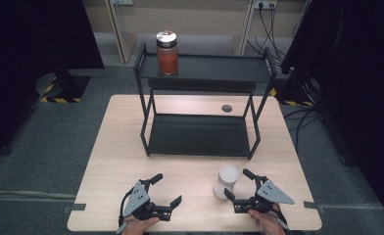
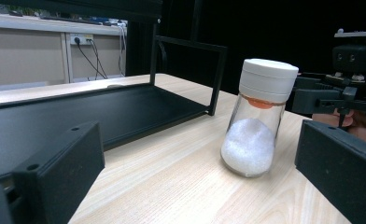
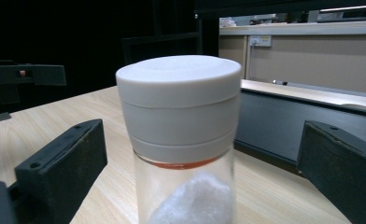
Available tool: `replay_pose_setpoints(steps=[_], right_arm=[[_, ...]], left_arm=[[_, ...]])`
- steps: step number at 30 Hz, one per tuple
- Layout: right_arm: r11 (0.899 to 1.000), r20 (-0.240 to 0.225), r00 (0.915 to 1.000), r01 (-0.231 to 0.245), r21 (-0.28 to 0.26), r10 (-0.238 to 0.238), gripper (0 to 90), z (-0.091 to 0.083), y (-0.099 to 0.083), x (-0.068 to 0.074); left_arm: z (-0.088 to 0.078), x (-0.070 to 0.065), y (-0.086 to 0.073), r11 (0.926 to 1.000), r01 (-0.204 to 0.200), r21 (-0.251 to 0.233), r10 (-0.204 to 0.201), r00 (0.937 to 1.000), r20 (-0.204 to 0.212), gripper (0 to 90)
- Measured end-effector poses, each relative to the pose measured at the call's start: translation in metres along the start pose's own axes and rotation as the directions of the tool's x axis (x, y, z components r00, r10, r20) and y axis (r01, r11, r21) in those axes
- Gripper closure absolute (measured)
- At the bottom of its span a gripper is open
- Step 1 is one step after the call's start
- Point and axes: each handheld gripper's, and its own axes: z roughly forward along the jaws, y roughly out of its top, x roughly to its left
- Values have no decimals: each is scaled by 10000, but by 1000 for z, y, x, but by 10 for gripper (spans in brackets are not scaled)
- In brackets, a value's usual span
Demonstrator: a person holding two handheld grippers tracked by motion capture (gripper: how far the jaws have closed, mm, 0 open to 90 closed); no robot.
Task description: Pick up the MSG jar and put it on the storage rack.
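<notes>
Right gripper (image 1: 240, 188) has its two black jaws standing apart, one on each side of the glass jar (image 1: 226, 182), and no pad presses on the glass. Left gripper (image 1: 166, 190) also has its jaws wide apart, with nothing between them, and it lies on the table near the front edge.

This jar stands upright on the wooden table (image 1: 116, 147), in front of the black shelf rack (image 1: 200, 134) and near the right front part of the table. It has a wide white lid (image 3: 179, 105) made of stacked round rings, a thin orange ring under the lid, and a clear body that becomes wider at the bottom. White grainy powder fills the lower part in a small heap.

On the top shelf of the rack, at its left end, stands a second jar (image 1: 167, 53) with a silver lid and orange-red contents. The rack is of thin black metal with two flat shelves; the lower one is bare.

Light wood with fine grain covers the table, and it has a small dark round hole (image 1: 226, 108) behind the rack. Grey floor lies around it, with black curtains at both sides and cables (image 1: 268, 39) near a beige wall.
</notes>
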Motion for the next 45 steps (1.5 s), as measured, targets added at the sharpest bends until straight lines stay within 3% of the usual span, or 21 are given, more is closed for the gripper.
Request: replay_pose_setpoints(steps=[8, 19, 25, 29, 45], right_arm=[[9991, -186, 9990, 405, 128, -403, 101, 12, 4, 3], [9967, -166, 9975, 693, 433, -686, 344, 18, 8, 4], [9952, -135, 9971, 753, 628, -746, 350, 17, 14, 5], [9932, -44, 9947, 1029, 540, -1029, 350, 15, 16, 7], [9950, -320, 9960, 854, 510, -839, 350, 14, 39, 2]], left_arm=[[1, 0, 0, 10000, -20, 71, 20, 10000, -2, 9], [1, 0, -2, 10000, 9, 87, -9, 10000, 29, 8], [2, 0, -2, 9999, 7, 141, -7, 10000, 39, 8], [2, 0, -2, 9999, -10, 154, 9, 10000, 63, 9], [3, -3, -3, 9995, -184, 237, 184, 9998, 38, 9]])
